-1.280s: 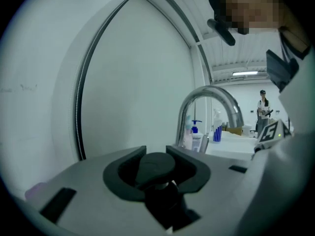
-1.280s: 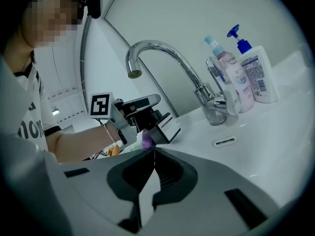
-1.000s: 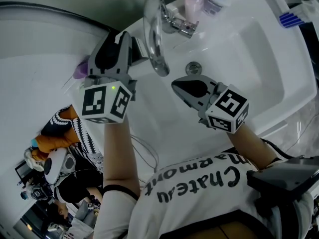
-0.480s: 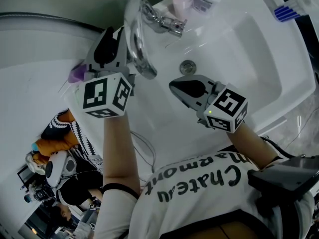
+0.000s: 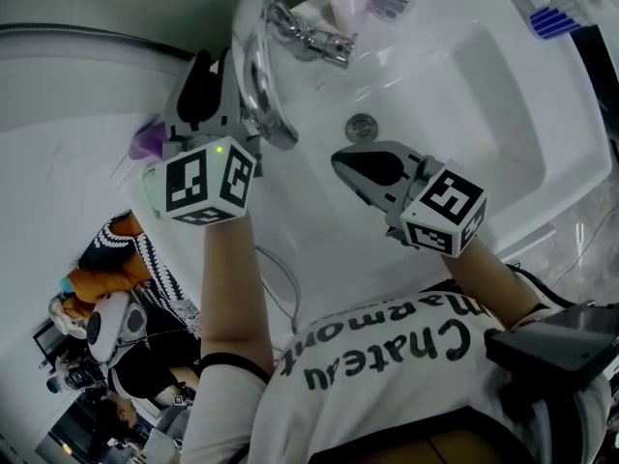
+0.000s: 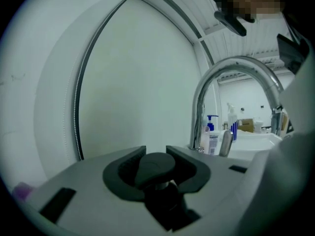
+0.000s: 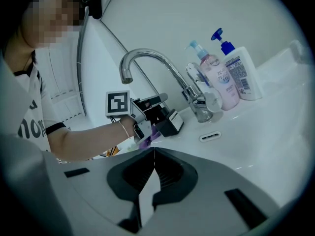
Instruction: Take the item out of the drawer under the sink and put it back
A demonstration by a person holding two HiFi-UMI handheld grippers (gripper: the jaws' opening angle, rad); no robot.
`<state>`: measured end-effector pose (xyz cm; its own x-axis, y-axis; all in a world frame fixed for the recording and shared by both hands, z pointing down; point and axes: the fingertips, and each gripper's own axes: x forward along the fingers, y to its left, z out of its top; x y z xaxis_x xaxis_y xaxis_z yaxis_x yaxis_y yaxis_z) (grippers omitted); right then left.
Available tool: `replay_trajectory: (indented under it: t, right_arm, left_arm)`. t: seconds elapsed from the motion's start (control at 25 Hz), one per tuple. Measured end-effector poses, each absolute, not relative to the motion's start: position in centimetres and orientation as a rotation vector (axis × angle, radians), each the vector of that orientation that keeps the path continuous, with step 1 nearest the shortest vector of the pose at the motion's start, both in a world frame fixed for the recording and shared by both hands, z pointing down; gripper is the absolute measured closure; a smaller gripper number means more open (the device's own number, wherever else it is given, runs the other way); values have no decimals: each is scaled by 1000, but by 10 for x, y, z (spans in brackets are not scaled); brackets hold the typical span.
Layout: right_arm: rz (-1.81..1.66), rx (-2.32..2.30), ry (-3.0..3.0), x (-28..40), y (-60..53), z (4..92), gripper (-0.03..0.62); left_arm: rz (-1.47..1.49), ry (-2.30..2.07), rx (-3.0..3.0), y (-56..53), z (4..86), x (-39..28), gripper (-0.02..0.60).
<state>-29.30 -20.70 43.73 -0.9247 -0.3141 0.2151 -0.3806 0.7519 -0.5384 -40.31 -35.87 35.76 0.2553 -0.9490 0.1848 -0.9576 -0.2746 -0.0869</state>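
Note:
My left gripper (image 5: 207, 66) hovers over the white counter just left of the chrome faucet (image 5: 256, 75). In the left gripper view its jaws (image 6: 156, 151) are shut on a dark item with a rounded top (image 6: 152, 168); the head view hides that item behind the gripper. My right gripper (image 5: 340, 162) hangs above the sink basin (image 5: 484, 114), near the drain (image 5: 361, 124). Its jaws (image 7: 153, 152) are shut, tips touching, with nothing between them. The right gripper view shows the left gripper's marker cube (image 7: 118, 103) and the hand that holds it. No drawer is in view.
A pink pump bottle (image 7: 216, 77) and a white bottle with a blue pump (image 7: 241, 70) stand behind the faucet (image 7: 147, 55). A small purple thing (image 5: 145, 143) lies on the counter left of my left gripper. A blue and white object (image 5: 556, 22) lies at the far right.
The head view has shifted a little, so the faucet now sits closer to the left gripper in the picture. Both grippers have stayed almost still, and their jaws have not changed.

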Motion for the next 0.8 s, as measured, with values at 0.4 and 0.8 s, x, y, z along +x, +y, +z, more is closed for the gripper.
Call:
replay_trajectory:
  t: [0.4,0.8]
  right_arm:
    - [947,543,-2859,-290,-204,424,582]
    - [942,541,-2851,-289,-198,424,582]
  left_arm:
    - [433,-1906,2445,-361,365,-403,453]
    - [426,-1927,2406,-355,373,-414,382]
